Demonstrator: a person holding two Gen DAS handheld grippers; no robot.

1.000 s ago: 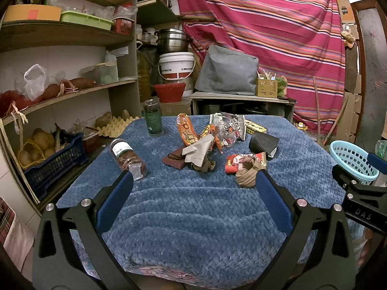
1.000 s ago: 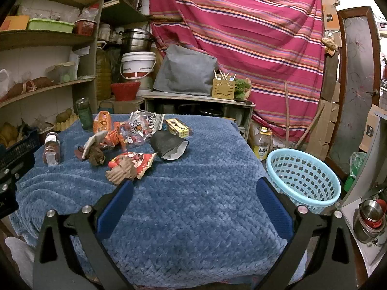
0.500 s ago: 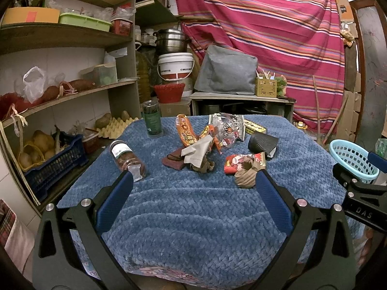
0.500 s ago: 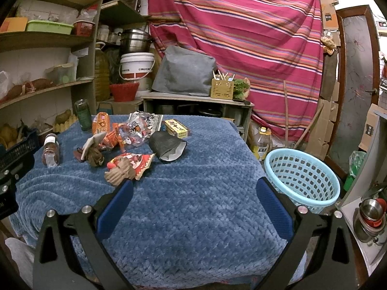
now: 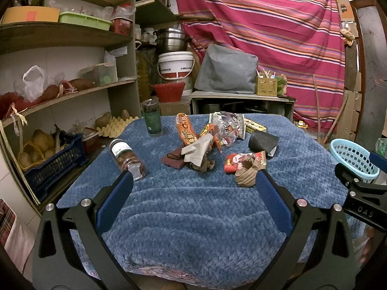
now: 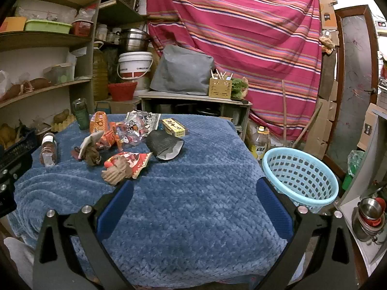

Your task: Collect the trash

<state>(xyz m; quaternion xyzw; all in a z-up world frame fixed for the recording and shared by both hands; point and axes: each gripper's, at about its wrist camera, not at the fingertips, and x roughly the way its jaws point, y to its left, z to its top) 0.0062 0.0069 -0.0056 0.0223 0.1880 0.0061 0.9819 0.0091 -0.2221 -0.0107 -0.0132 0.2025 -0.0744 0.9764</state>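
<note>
Both tongs stand wide open, holding nothing: the left gripper (image 5: 193, 188) and the right gripper (image 6: 193, 193) hang over the near part of the blue blanket (image 5: 193, 217) covering the table. The trash lies in a cluster toward the far left: a crumpled brown paper (image 6: 116, 172) on a red wrapper (image 6: 131, 159), orange snack packets (image 5: 185, 131), a black pouch (image 6: 164, 145). The light blue basket (image 6: 300, 174) sits off the table's right edge, well apart from the litter
</note>
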